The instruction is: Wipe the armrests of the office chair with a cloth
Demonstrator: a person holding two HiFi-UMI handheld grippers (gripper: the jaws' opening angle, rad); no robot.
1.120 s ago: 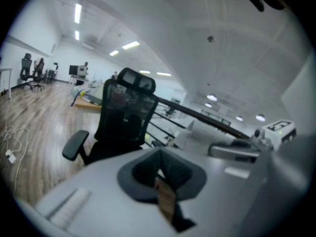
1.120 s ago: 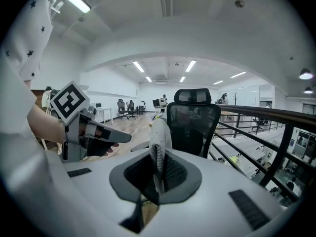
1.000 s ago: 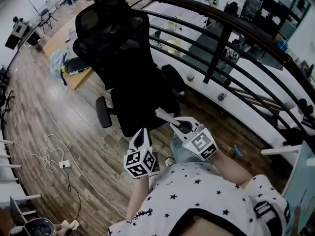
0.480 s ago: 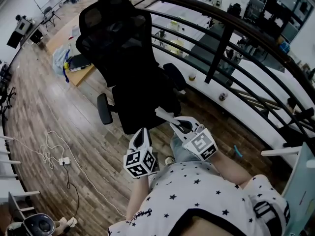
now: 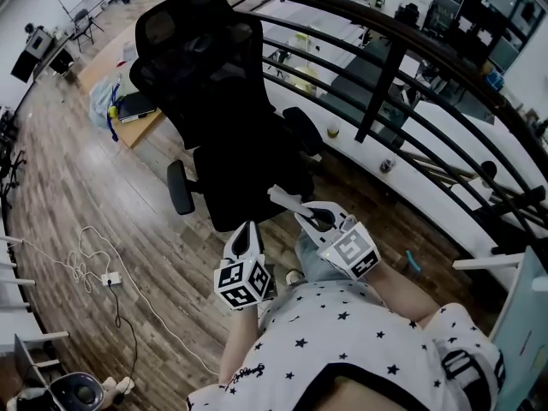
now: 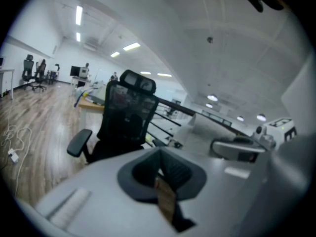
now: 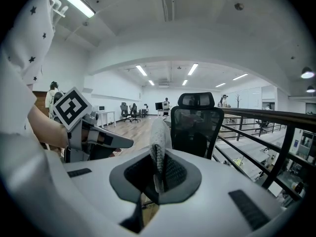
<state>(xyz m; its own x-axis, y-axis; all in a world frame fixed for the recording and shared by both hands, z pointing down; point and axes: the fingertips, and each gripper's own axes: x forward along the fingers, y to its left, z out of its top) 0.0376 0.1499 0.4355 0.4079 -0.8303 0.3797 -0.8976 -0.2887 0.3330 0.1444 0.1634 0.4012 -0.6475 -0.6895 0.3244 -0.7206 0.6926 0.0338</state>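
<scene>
Cloth (image 7: 159, 137) is held pinched in the right gripper (image 7: 158, 179); the left gripper (image 6: 160, 177) is closed, empty. Office chair (image 5: 224, 118) is sited at 12 o'clock, apart; armrests (image 5: 179, 190) are judged not yet wiped

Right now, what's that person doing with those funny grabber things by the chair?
A person stands in front of a black office chair with a grabber in each hand. The right gripper is clamped on a pale cloth that sticks out toward the chair. The left gripper is shut with nothing in it. Neither one touches the chair, and the cloth is not on either armrest, so the wiping is not yet under way.
</scene>
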